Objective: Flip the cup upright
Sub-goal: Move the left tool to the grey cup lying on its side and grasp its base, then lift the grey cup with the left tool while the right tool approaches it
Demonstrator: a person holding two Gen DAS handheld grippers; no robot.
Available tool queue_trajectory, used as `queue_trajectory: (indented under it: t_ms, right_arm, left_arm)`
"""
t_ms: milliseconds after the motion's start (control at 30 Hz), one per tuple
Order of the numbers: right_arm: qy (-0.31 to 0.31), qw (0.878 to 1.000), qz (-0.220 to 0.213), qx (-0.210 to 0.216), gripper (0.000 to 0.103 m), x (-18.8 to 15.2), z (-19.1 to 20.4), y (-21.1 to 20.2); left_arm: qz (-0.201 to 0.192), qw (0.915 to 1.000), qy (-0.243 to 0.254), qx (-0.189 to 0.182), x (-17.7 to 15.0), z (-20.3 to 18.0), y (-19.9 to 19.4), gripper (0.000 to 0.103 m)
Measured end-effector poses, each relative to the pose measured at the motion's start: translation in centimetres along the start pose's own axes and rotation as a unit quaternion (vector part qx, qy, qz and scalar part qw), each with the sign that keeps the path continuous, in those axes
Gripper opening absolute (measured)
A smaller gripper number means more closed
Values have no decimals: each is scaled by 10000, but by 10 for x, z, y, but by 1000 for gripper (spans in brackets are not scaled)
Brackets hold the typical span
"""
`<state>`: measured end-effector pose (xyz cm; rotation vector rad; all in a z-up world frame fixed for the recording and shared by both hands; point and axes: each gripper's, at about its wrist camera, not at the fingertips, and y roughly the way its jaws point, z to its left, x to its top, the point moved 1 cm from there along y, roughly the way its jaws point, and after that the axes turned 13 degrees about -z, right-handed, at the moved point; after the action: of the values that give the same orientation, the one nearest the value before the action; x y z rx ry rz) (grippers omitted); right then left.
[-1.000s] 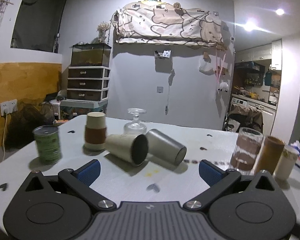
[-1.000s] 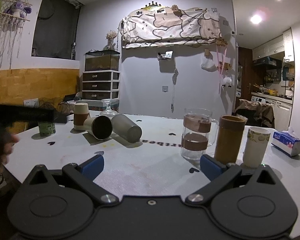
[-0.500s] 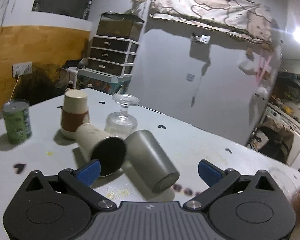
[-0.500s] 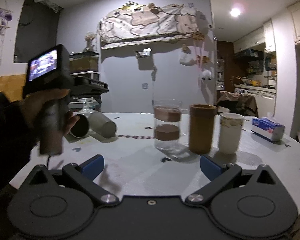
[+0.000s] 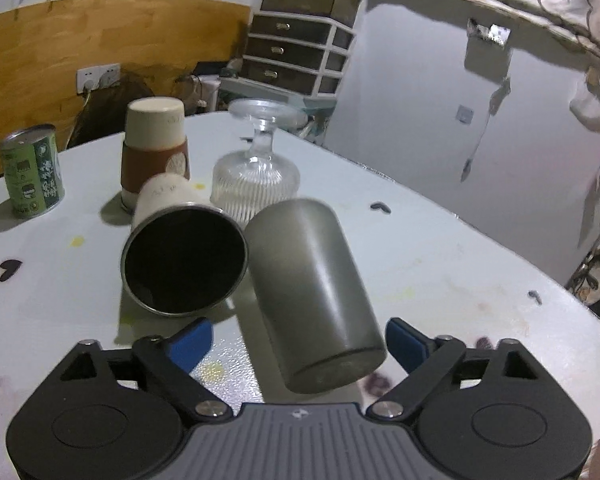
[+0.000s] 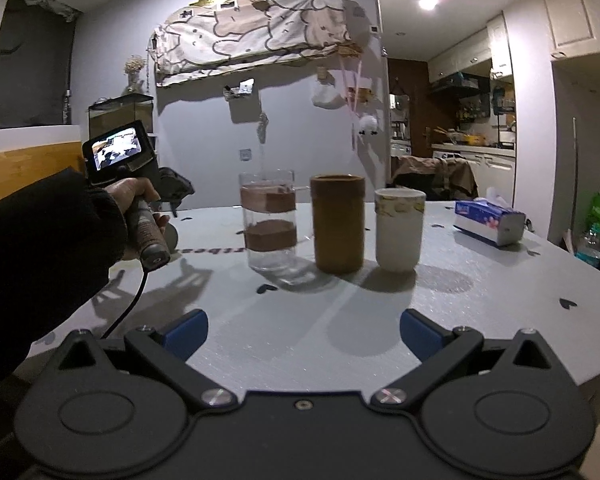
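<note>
In the left wrist view a grey metal cup lies on its side on the white table, its base toward me. My left gripper is open, its blue pads on either side of the cup's near end without touching. A cream cup with a dark inside lies on its side just left, mouth toward me. My right gripper is open and empty over bare table. In the right wrist view the left gripper's handle is held at the left.
Behind the lying cups stand an upside-down glass goblet, an upside-down cream cup with a brown sleeve and a green can. The right wrist view has a glass mug, a brown cylinder, a white cup and a tissue pack.
My left gripper has moved forward and down to the grey cup, which now lies between its open fingers. My right gripper has swung right, toward the upright cups.
</note>
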<state>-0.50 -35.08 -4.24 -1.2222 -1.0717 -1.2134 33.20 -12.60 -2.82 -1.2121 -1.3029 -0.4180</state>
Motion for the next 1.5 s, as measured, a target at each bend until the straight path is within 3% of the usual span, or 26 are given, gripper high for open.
queue_trajectory:
  t_ms: [67,133,433,567,767,1033,1133,1300,1400,1500]
  right_arm:
    - [13,10000,18,-15,103,-1,-2,1]
    - [14,10000,29,-18,103,-2,-3,2]
    - [-17,10000,6,82,103,1,4,4]
    - [-47,9999,-52,144,103,5,9,4]
    - [-64,9997,-103,222,103,11,18,6]
    - [-15,9994,-187,294,103,17,24,7]
    - [22,9993,-196,320,103,19,27,8]
    - [267,9989,-62,393,103,21,29,18]
    - [815,9950,300,504,103,21,29,33]
    - [1442,9852,694,616,103,18,29,53]
  left_arm:
    - [108,9999,-23,-39,-1,5,5,85]
    - [337,9991,-111,-213,-2,11,8,64]
    - [813,9873,556,-1244,-9,34,-28,63]
    - [1014,9739,918,-1810,-19,49,-56,63]
    - [1098,9457,1600,-2607,-43,72,-110,63]
    - [1192,9121,2155,-3277,-66,108,-171,63]
    - [1087,9047,2309,-3412,-71,123,-186,63]
    - [828,9030,2312,-3525,-83,138,-203,62]
    - [991,9032,2142,-3586,-92,142,-200,60]
    - [767,9036,2212,-3587,-98,146,-208,60]
